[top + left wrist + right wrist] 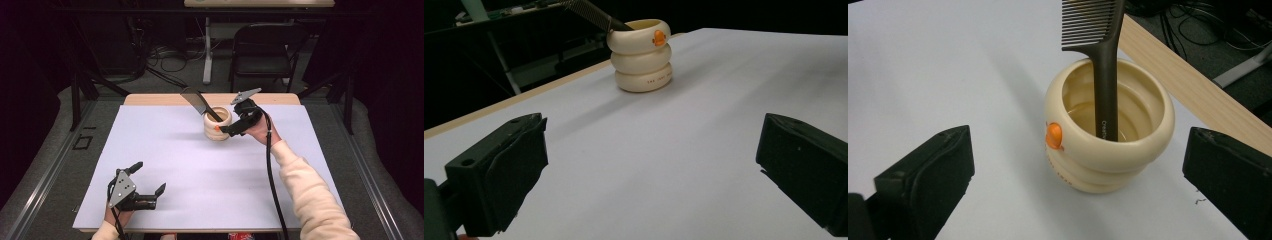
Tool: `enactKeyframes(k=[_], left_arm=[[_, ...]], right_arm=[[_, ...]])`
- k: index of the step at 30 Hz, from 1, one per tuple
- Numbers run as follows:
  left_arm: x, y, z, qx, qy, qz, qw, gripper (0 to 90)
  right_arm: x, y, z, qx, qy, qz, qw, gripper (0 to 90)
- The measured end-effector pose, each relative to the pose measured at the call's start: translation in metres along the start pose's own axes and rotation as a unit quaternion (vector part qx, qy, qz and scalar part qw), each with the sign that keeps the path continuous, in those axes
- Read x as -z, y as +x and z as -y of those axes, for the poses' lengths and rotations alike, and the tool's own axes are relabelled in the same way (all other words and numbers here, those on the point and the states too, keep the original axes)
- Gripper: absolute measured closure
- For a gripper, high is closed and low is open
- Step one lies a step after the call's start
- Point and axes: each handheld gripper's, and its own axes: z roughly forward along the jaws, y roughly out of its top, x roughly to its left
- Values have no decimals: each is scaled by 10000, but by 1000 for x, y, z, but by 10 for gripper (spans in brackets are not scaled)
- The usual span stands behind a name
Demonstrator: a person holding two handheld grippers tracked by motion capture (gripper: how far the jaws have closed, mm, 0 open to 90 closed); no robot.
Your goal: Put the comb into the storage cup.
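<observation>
2 black jaws of the right gripper stand spread as wide as they go, clear on either side of a cream ringed cup and gripping nothing; a dark comb stands handle-down inside the cup, leaning toward 11 o'clock on the table in the high view. The cup sits on the white table near its far edge, at about 1 o'clock from the table's centre, with the right gripper just beside it at 3 o'clock. At 7 o'clock, near the front edge, the left gripper rests with its jaws also wide apart and empty. The comb looks placed, so the job in hand is likely a clean retreat: back the open jaws straight away without brushing the rim or comb, as a nudge could tip the cup.
</observation>
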Motion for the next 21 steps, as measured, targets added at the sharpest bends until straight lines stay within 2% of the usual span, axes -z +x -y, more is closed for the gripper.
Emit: enactKeyframes(k=[10, 21], left_arm=[[-1, 0, 0, 12, 11, 6, 10000, 1], [-1, 0, 0, 2, 16, 1, 10000, 1]], right_arm=[[21, 7, 16, -44, -3, -55, 10000, 0], [38, 14, 42, -154, 47, -101, 9998, 0]])
